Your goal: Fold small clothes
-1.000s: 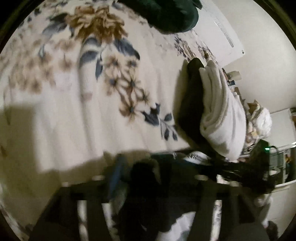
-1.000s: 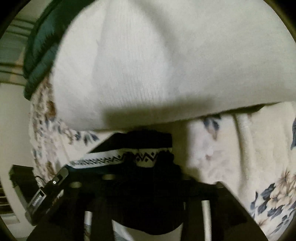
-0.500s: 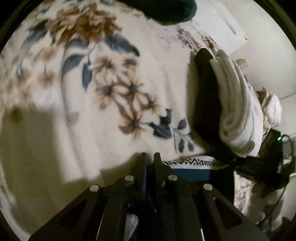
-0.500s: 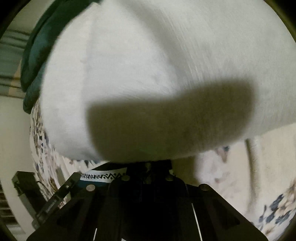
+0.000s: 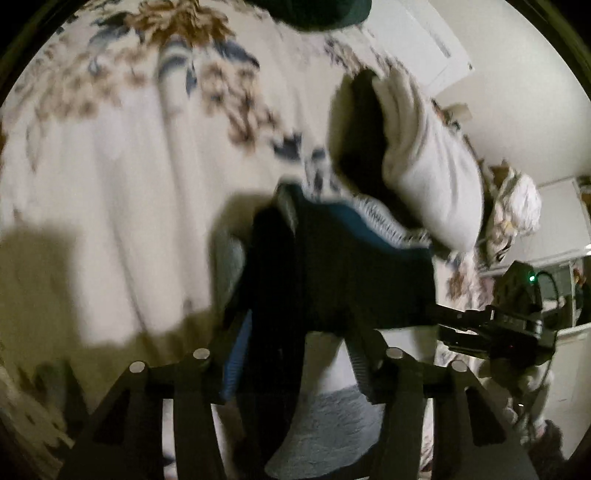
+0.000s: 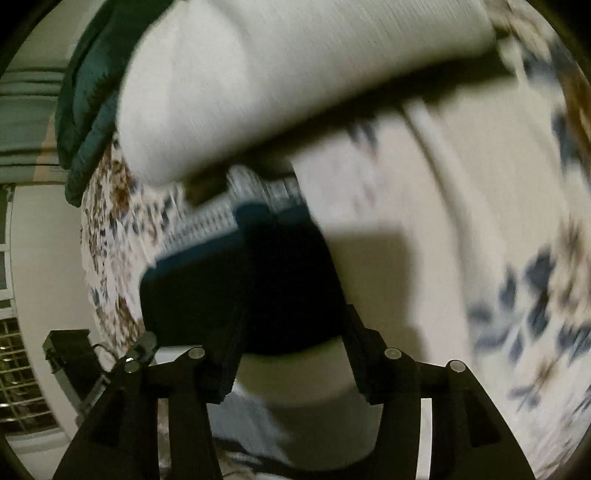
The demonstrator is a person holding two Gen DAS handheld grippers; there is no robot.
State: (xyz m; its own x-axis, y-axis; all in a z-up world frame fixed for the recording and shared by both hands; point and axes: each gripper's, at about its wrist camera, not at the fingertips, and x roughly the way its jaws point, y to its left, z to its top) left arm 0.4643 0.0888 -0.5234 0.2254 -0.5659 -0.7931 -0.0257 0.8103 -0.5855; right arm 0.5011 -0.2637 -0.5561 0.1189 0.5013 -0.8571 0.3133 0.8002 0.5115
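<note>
We record the left gripper (image 5: 295, 354) nearest the lens in the left wrist view, its fingers spread wide apart with a dark navy garment (image 5: 351, 269) draped between and over them; we cannot tell whether either finger presses the cloth. In the right wrist view, the right gripper (image 6: 291, 365) likewise stands with its jaws parted, the same dark cloth bunched between the fingers. We note a white patterned band (image 6: 236, 210) along the garment's far edge in both views. The garment lies on a floral blanket (image 5: 110, 166), which carries blue and brown flowers. Just beyond the garment we find a folded white knit (image 5: 432, 166) stacked on a dark piece (image 5: 354, 147); the garment's band sits at the foot of that stack. Farther back a dark green item (image 5: 317, 14) rests on the blanket. Both views are motion-blurred.
</note>
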